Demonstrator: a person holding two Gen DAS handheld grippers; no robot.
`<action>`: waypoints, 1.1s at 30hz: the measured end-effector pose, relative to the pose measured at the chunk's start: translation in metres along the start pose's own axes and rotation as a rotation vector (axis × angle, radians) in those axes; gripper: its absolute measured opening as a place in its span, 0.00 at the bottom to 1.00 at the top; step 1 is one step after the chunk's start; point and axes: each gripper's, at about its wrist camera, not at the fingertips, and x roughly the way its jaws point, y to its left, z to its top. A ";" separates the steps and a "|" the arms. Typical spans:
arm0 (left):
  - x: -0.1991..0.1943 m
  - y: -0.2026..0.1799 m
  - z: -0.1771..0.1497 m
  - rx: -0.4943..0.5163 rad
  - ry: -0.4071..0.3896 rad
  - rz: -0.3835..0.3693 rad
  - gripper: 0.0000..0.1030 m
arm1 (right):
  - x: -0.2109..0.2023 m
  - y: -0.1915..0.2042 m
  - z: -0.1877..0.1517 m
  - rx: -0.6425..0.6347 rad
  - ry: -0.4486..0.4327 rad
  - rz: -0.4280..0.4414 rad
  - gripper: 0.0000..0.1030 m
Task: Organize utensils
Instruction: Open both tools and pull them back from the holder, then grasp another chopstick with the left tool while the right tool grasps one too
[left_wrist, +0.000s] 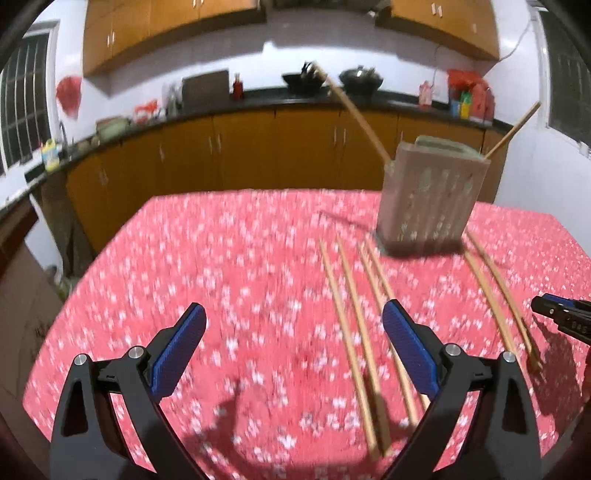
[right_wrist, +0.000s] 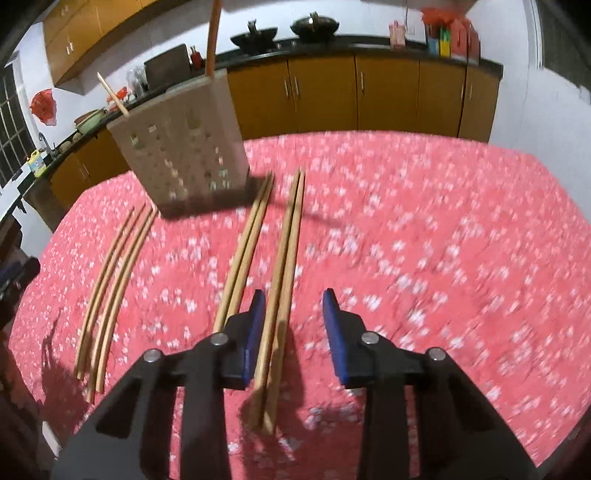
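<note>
Two chopsticks (right_wrist: 280, 280) lying as a close pair run from the lower middle of the right wrist view up toward the perforated holder (right_wrist: 181, 147) in the upper left, their long axis almost in line with the right tool (right_wrist: 295, 314). That tool straddles their near ends with its jaws partly apart; one pad sits just beside the pair, the other stands clear, so nothing is gripped. Of the two tools, it is plainly the nearer. The left tool (left_wrist: 291, 339) hangs wide open over the red tabletop (left_wrist: 221, 258), with its own chopsticks lying toward the right of its view. The holder already carries two sticks.
</note>
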 end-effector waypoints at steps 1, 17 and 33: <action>0.002 0.000 -0.004 -0.004 0.010 0.002 0.93 | 0.002 0.001 0.002 -0.006 0.005 -0.005 0.31; 0.023 -0.006 -0.025 -0.009 0.128 -0.057 0.76 | 0.023 -0.003 -0.006 0.009 0.040 -0.107 0.08; 0.047 -0.028 -0.037 0.047 0.228 -0.088 0.34 | 0.020 -0.013 -0.008 0.012 0.025 -0.131 0.08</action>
